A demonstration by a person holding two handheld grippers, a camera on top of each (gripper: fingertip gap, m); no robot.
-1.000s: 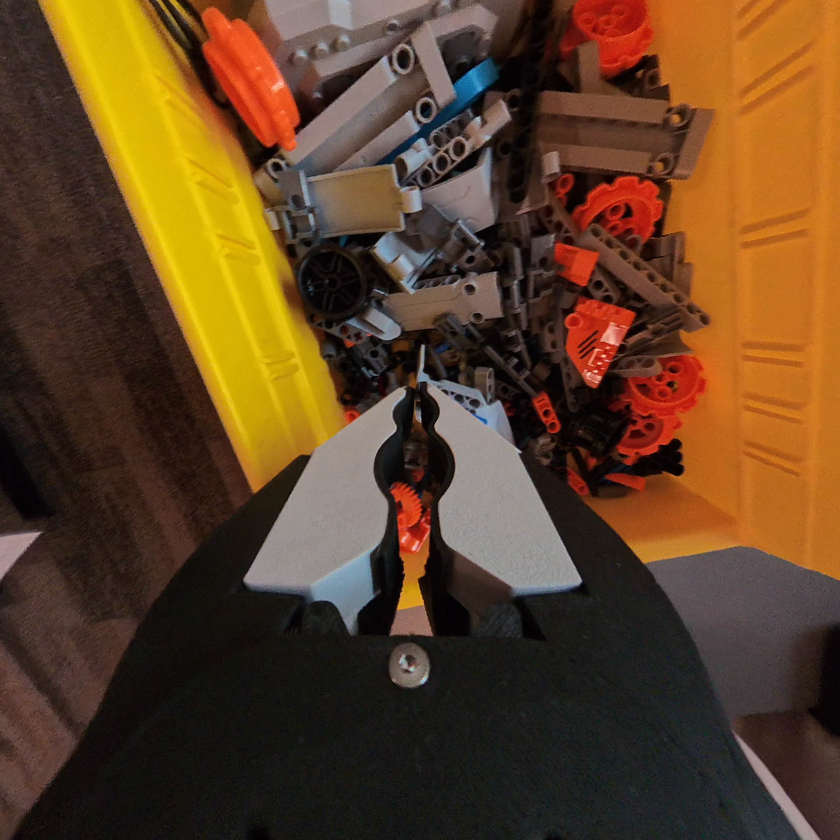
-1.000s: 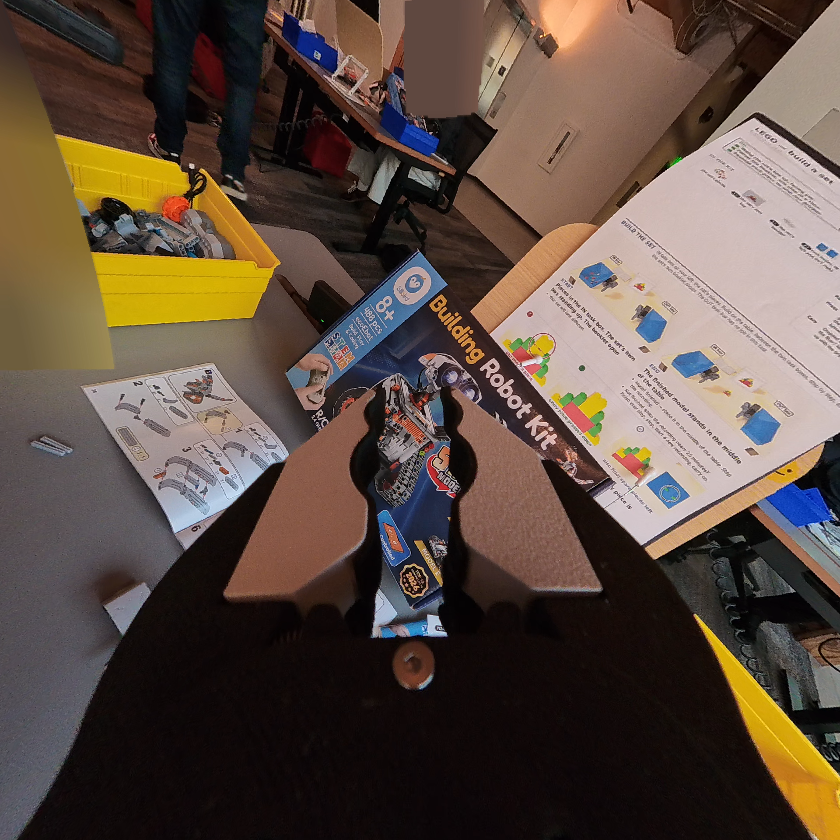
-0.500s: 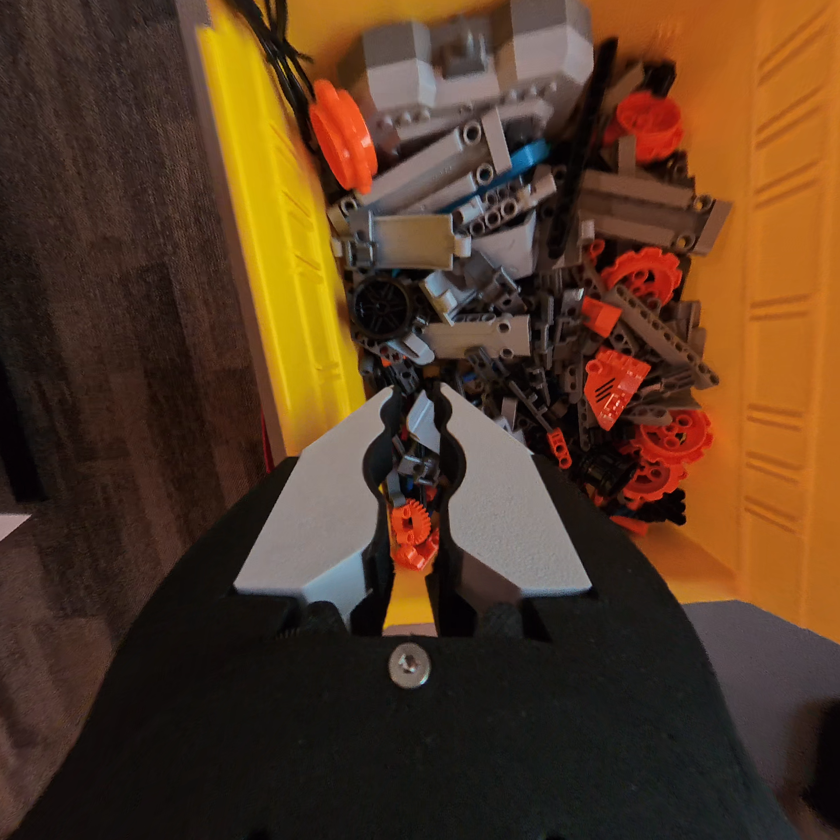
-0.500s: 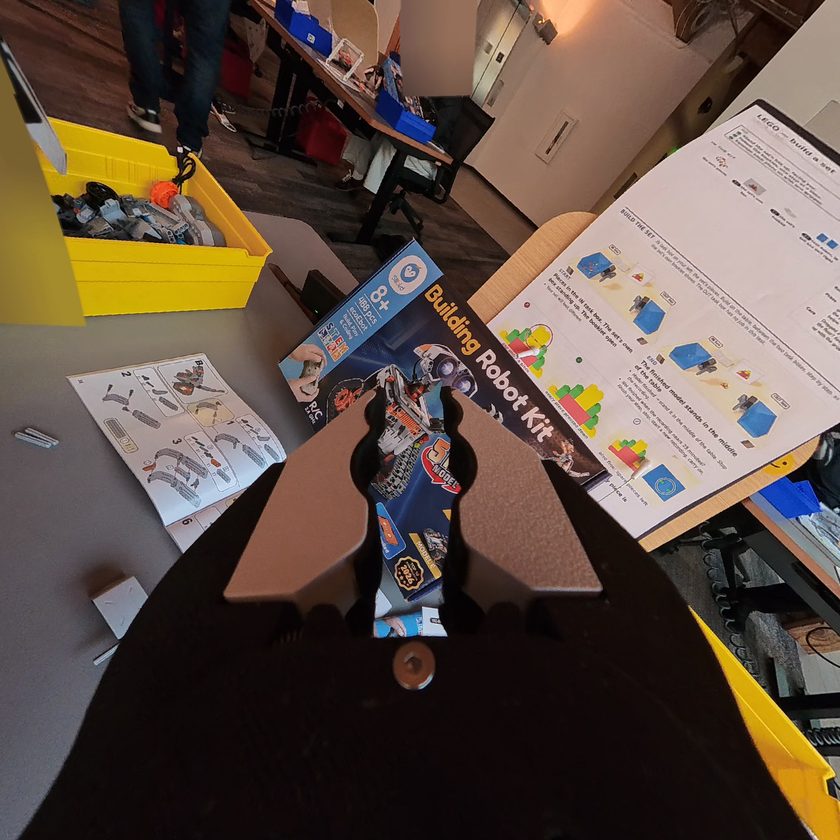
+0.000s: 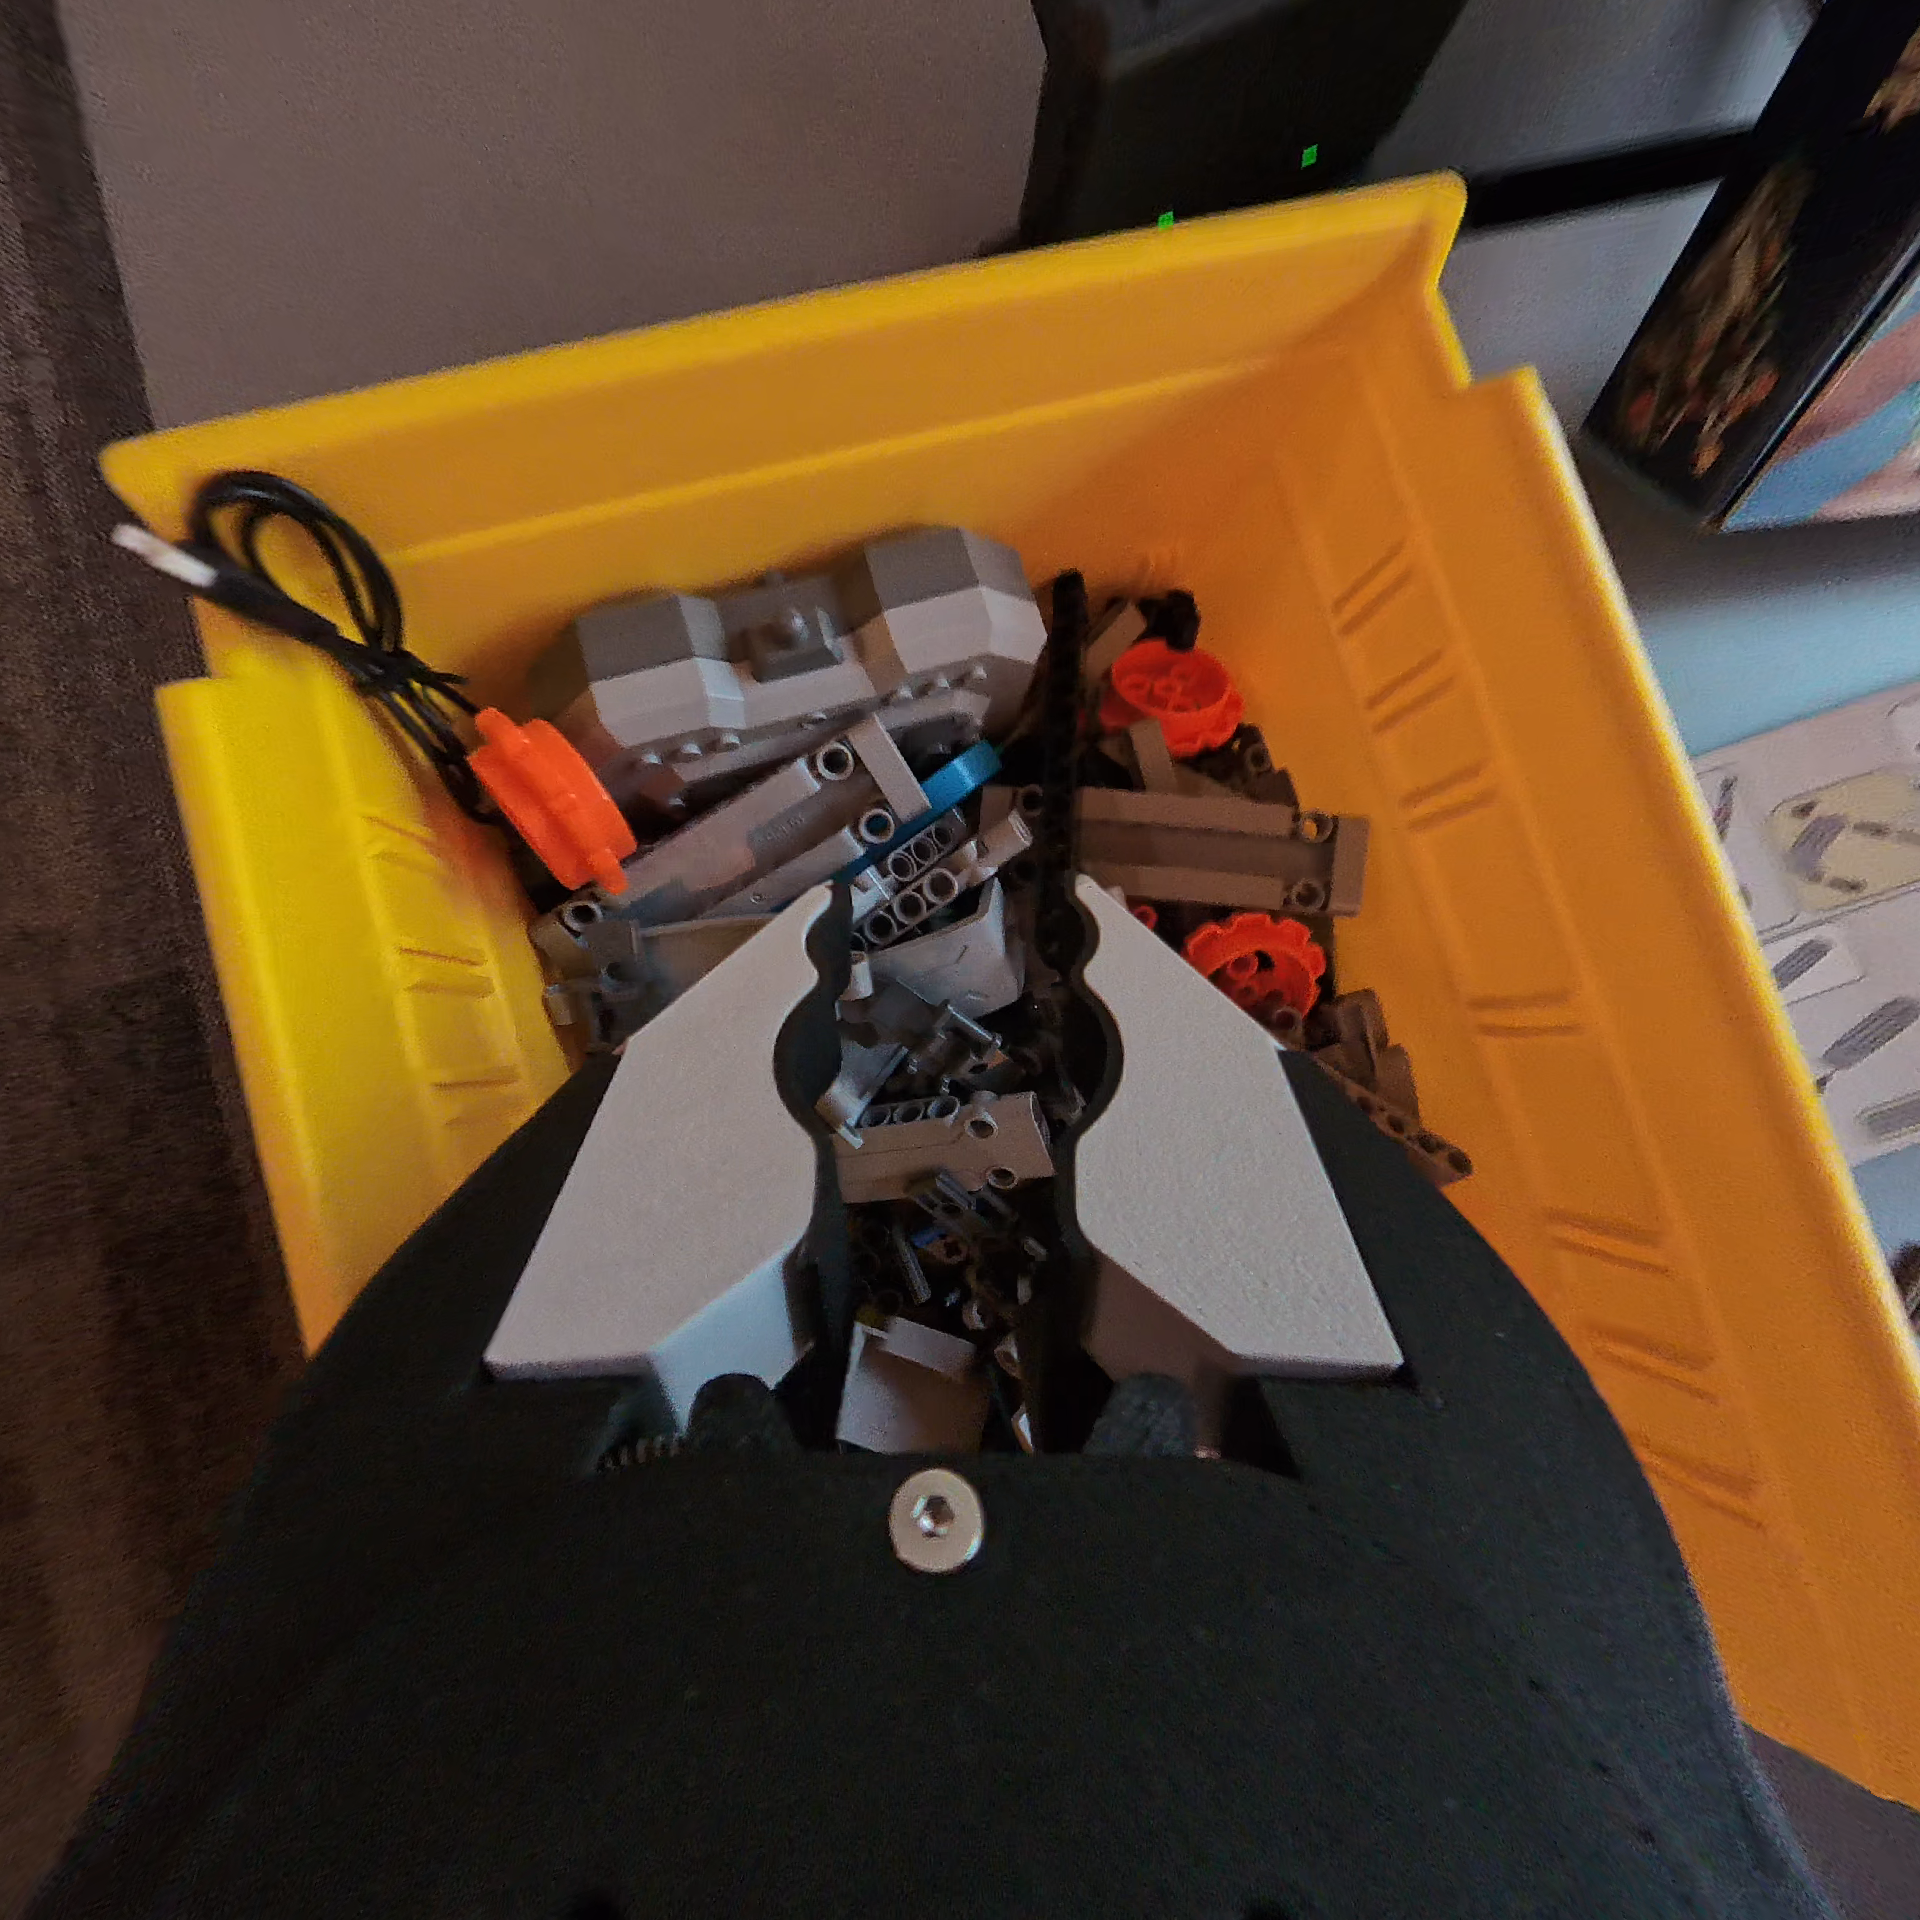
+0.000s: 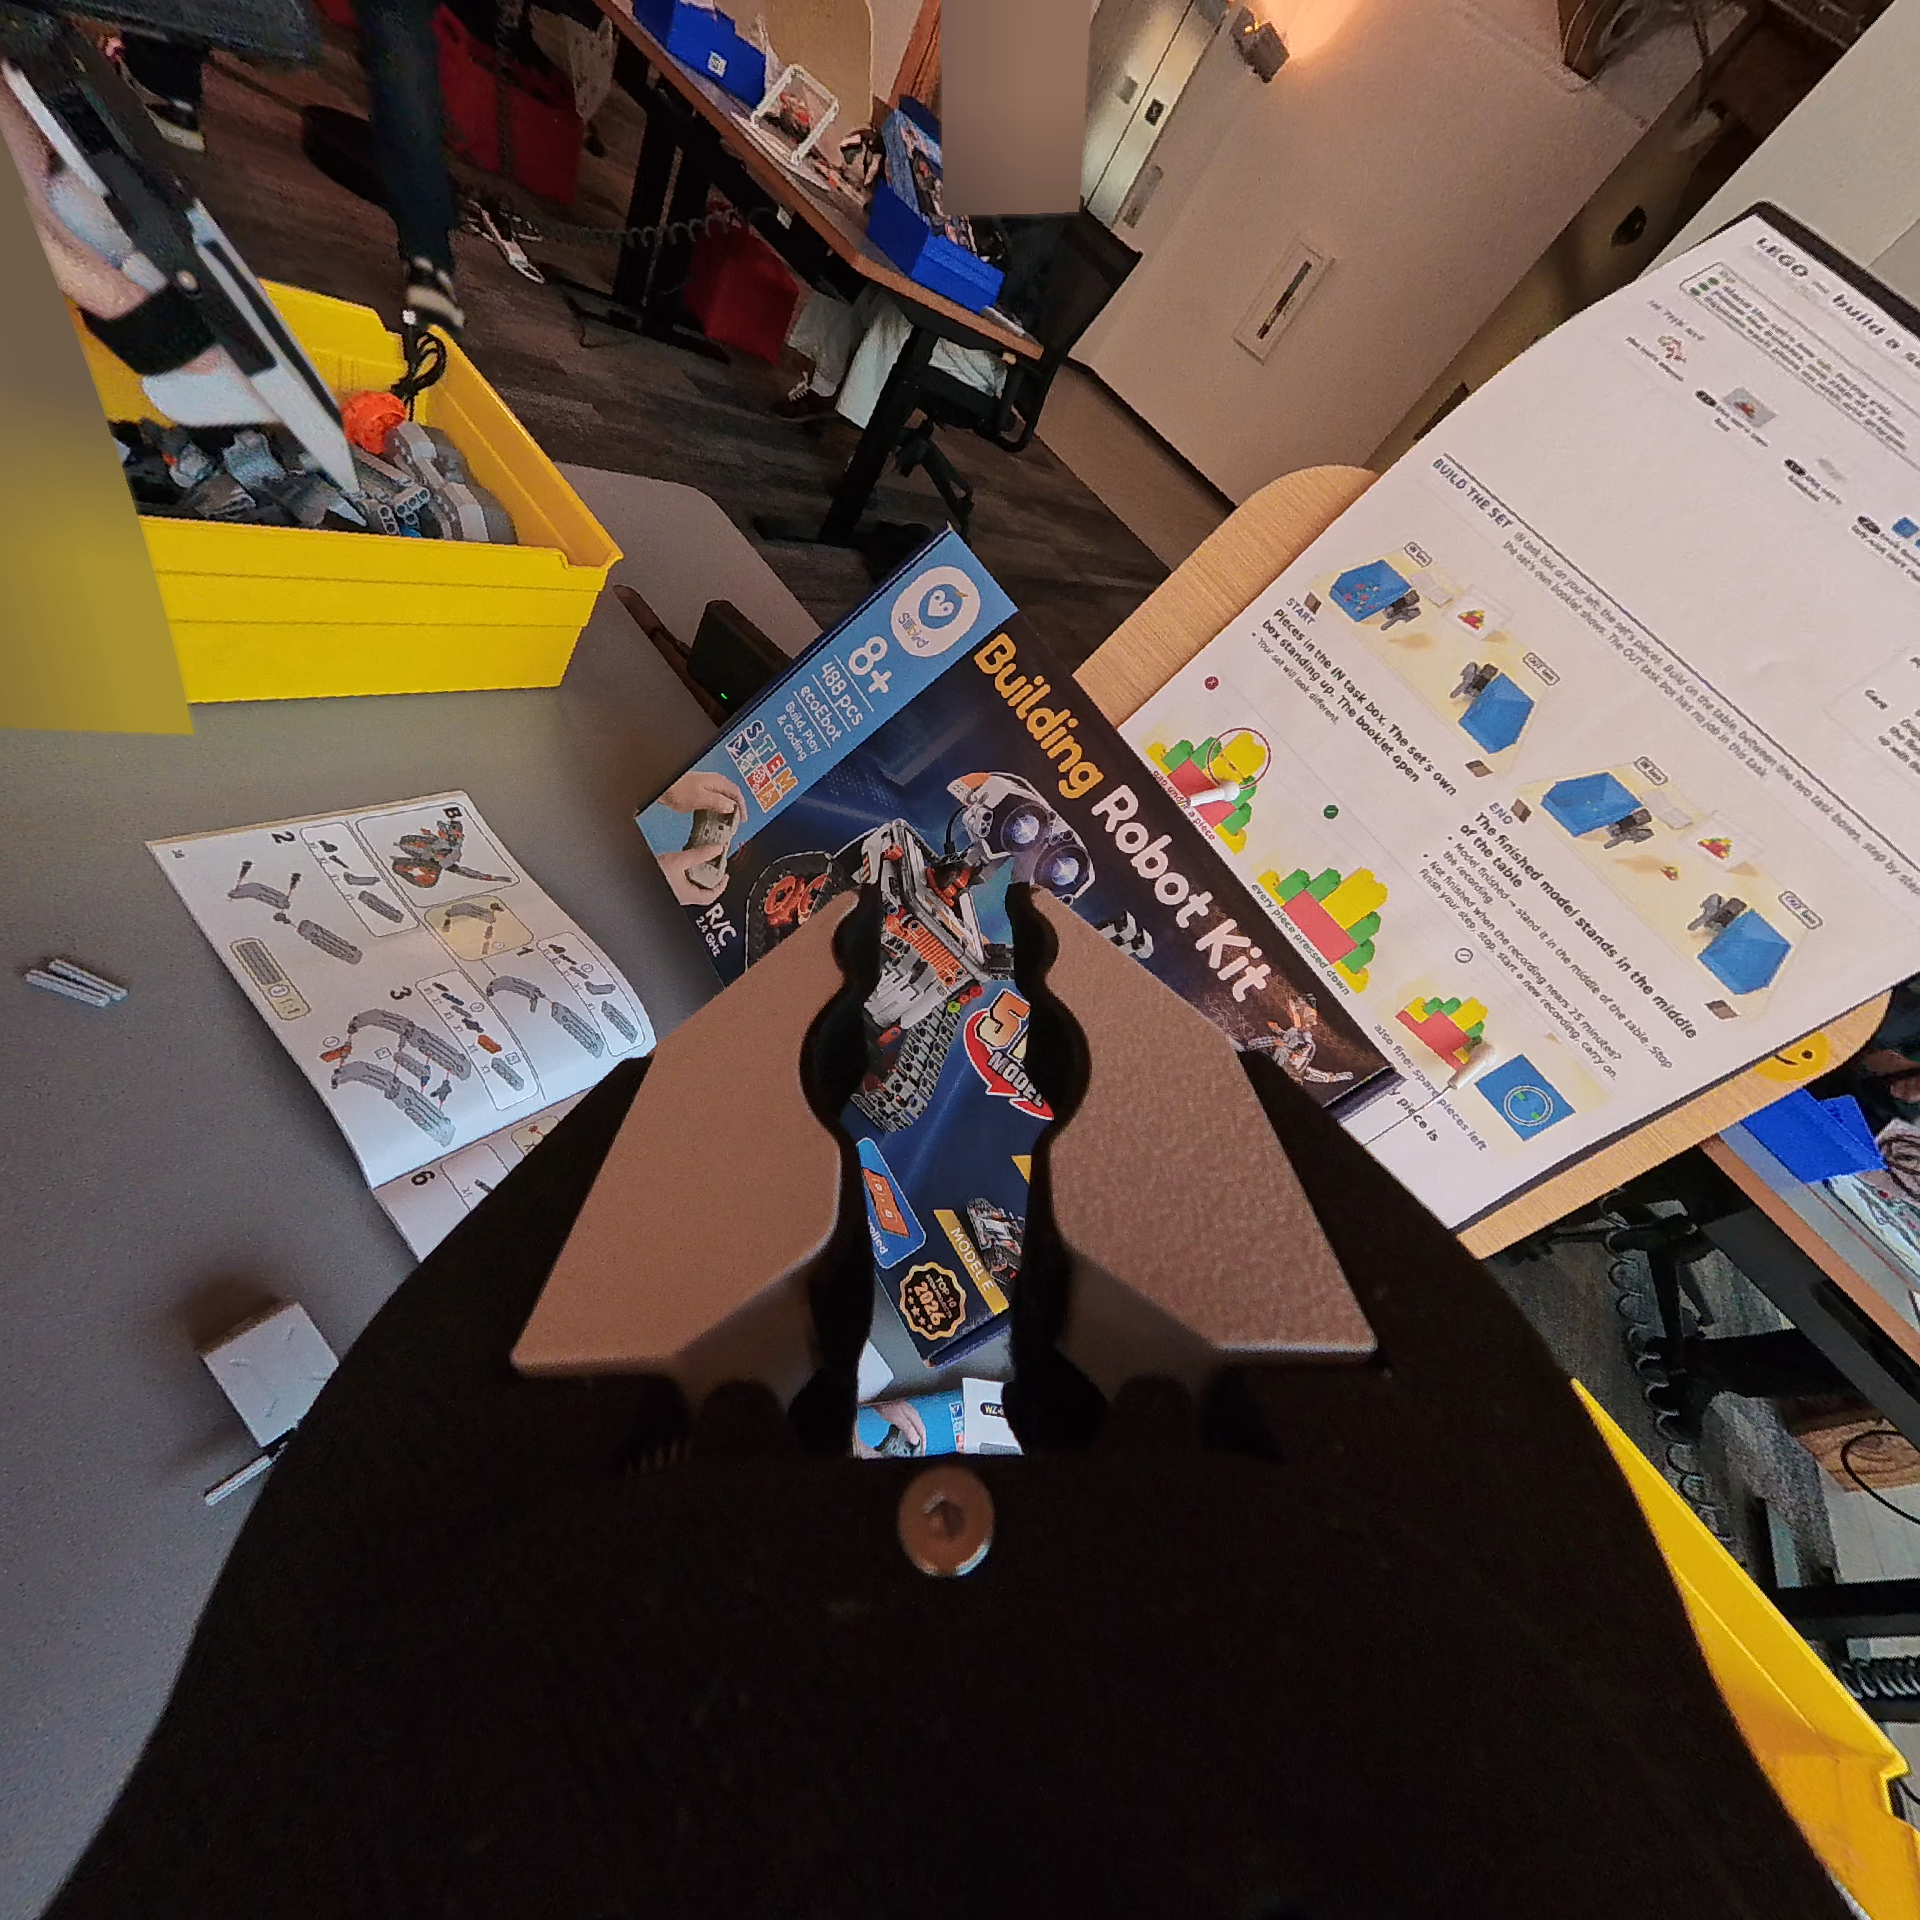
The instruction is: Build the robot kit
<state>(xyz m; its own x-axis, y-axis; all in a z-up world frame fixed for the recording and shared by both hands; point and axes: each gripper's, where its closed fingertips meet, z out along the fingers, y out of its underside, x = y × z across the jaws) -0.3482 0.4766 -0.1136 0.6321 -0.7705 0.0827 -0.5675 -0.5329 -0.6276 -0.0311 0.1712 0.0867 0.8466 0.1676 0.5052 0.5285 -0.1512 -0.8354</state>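
Printed kit box beneath right hand-held gripper

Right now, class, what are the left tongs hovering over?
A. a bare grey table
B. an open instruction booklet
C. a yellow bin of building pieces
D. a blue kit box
C: the left tongs hang open above the yellow bin, with grey and orange building pieces visible between their fingers.

A grey desk stands on dark carpeted floor. Far ahead of the right gripper, a long wooden table on black legs, cream walls, and a warm wall lamp glowing overhead.
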